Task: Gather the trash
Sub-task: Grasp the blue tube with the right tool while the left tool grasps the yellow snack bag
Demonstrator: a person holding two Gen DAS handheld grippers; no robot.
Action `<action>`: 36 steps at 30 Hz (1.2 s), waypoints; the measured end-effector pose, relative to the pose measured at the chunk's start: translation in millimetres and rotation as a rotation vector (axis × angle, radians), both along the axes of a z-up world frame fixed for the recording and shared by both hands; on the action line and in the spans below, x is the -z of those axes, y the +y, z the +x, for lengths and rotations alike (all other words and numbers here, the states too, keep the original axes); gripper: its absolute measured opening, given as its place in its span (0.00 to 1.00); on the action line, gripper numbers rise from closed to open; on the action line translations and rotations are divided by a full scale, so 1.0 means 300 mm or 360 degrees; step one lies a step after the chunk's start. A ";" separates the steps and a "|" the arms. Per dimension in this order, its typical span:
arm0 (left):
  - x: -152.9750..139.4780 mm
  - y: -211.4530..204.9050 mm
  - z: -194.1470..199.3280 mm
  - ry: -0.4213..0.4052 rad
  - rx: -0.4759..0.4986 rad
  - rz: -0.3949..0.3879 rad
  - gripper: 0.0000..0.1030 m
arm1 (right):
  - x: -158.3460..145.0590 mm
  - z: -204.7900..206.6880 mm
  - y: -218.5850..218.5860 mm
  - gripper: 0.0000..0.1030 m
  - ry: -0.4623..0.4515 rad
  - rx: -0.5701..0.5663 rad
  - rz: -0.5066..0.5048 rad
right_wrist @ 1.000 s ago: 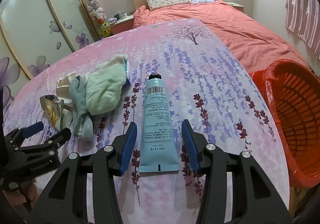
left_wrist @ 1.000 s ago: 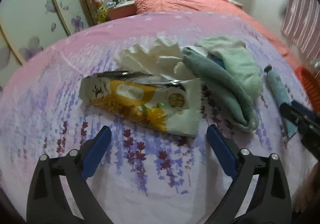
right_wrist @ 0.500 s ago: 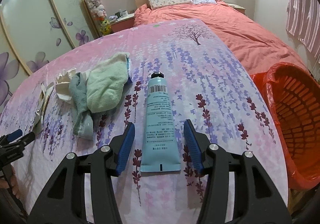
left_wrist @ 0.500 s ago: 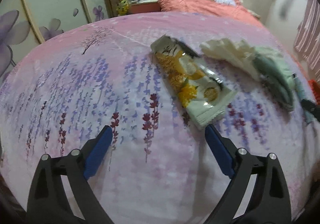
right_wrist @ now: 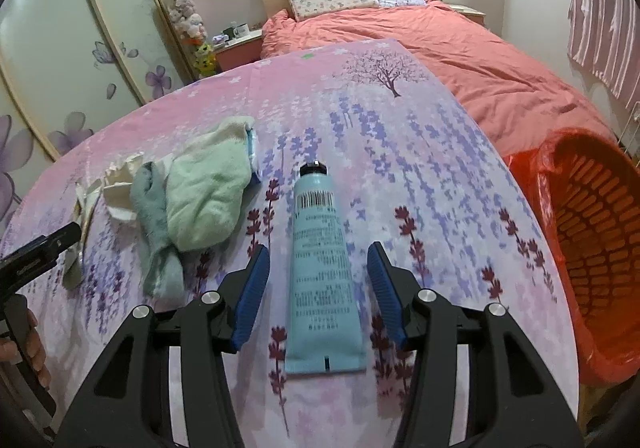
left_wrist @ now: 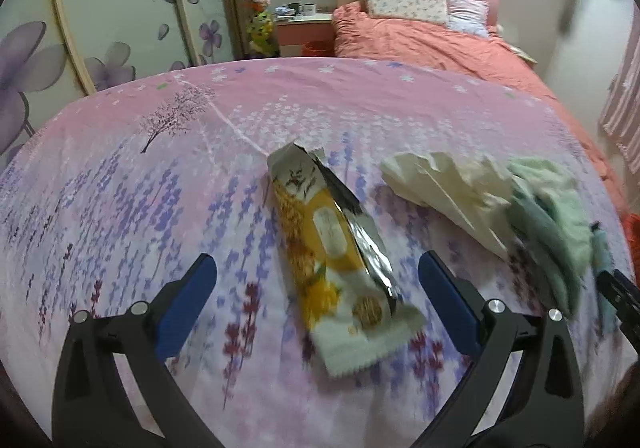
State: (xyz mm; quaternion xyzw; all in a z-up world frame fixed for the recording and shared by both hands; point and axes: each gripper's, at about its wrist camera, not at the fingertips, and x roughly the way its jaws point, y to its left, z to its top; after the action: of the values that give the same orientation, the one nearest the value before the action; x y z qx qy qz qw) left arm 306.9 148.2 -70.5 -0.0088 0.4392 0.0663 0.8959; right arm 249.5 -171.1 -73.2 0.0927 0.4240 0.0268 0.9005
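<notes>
Left tongs (left_wrist: 316, 288) swung over wrapper (left_wrist: 336, 248), maybe tilted

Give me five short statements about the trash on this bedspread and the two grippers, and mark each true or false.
1. The blue tube lies between the right gripper fingers, pads not touching it. True; its jaws are closing.
2. The snack wrapper is clamped in the left gripper. False: it lies flat on the bedspread between jaws that are opening wide.
3. The tube's black cap points toward the far pillows. True.
4. The orange basket stands on the bedspread. False: it stands beside the bed, off the right edge.
5. The green towel lies on the tube. False: it lies apart, to the tube's left.
</notes>
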 end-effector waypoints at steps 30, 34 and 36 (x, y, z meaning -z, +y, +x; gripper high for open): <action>0.068 0.050 -0.085 0.0022 0.0221 -0.0055 0.71 | -0.002 -0.058 0.034 0.30 0.0003 -0.0063 -0.0081; 0.067 0.072 -0.085 0.0021 0.0199 -0.0069 0.71 | -0.001 -0.059 0.031 0.30 0.0004 -0.0061 -0.0084; 0.067 0.075 -0.082 0.0021 0.0200 -0.0071 0.71 | -0.001 -0.059 0.031 0.30 0.0003 -0.0062 -0.0083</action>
State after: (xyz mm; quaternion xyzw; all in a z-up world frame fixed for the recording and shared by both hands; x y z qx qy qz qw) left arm 282.3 170.6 -90.7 -0.0006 0.4460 0.0002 0.8950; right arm 231.8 -161.7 -72.8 0.0610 0.4273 0.0331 0.9015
